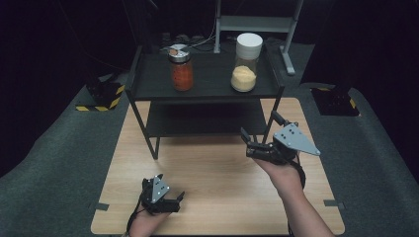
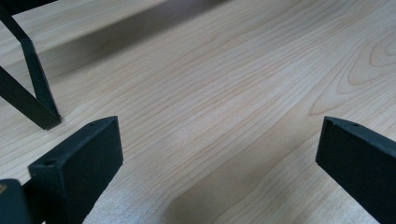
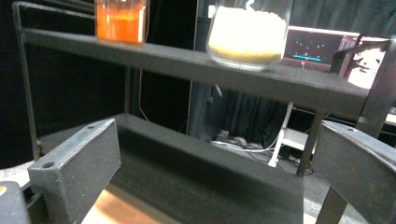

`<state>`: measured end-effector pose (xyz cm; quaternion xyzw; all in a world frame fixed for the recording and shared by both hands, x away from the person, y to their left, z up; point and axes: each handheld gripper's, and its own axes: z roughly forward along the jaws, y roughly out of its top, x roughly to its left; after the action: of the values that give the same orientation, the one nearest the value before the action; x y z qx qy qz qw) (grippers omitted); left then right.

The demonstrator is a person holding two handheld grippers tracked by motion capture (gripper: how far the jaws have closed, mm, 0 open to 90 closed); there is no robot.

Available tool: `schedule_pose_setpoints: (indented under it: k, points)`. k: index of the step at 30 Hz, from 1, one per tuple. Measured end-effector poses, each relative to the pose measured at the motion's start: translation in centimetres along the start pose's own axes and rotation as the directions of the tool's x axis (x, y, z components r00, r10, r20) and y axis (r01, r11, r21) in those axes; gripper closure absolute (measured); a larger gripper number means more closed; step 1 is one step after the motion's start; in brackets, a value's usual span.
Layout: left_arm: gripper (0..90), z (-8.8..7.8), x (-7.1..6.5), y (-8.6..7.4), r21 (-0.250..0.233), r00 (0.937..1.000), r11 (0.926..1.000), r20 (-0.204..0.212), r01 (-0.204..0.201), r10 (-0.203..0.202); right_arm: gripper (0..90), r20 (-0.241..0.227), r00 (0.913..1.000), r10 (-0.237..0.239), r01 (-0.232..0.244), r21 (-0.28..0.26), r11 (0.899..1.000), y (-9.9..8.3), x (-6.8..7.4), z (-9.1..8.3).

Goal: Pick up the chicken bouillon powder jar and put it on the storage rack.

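Two jars on the top board of the black shelf rack [image 1: 148,86]: orange-filled jar [image 1: 182,68] with a metal lid toward the left, yellow-grain jar [image 1: 245,64] with a white lid toward the right, well apart, both upright. In the right gripper view the orange jar [image 3: 120,21] sits above and beyond the left finger, the grain jar [image 3: 247,32] above the gap between the fingers, closer to the right one; both jars are cut off at the top edge. Right gripper [image 1: 254,143] is held up off the surface, in front of the rack's right front leg, fingers [image 3: 77,170] spread wide, nothing between them, aimed at the rack's lower shelf [image 3: 210,172]. Neither jar is touched. Left gripper [image 1: 174,200] is low over the wooden surface [image 1: 217,177] near its front edge, well apart from the rack and from the right gripper. Its fingers [image 2: 77,163] are also spread wide with bare wood grain [image 2: 224,102] between them; a black rack leg [image 2: 32,88] stands on the surface just beyond the left finger. Cannot tell whether the left fingers touch the surface. Grey three-cornered plates show on top of both grippers in the high view. Surface stands on a grey carpeted floor [image 1: 49,168]; a grey metal stand [image 1: 257,22] sits behind the rack, and yellow-black striped blocks [image 1: 101,98] lie on the floor to either side.
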<state>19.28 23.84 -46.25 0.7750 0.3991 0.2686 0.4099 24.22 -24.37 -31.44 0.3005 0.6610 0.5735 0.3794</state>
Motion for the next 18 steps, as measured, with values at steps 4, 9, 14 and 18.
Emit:
schedule_pose_setpoints:
  k: [4, 9, 14, 18]
  points:
    - [0.8, 0.0, 0.0, 0.0, 0.0, 1.0, 1.0, 0.0, -0.001, 0.001, 0.0, 0.0, 1.0, -0.009, 0.009, 0.017, 1.0, -0.9, 0.3, -0.3]
    - [0.8, 0.0, 0.0, 0.0, 0.0, 1.0, 1.0, -0.001, -0.003, 0.003, 0.0, -0.006, 1.0, -0.007, 0.007, 0.032, 0.999, -2.1, 0.5, -0.8]
    - [0.8, 0.0, -0.1, 0.0, 0.0, 1.0, 1.0, -0.002, -0.005, 0.005, 0.1, -0.004, 1.0, -0.005, 0.005, 0.053, 0.999, -3.3, 0.6, -1.2]
    - [0.9, 0.0, -0.1, 0.0, 0.0, 1.0, 1.0, -0.002, -0.005, 0.005, 0.2, 0.0, 1.0, -0.003, 0.003, 0.066, 0.998, -4.3, 0.6, -1.5]
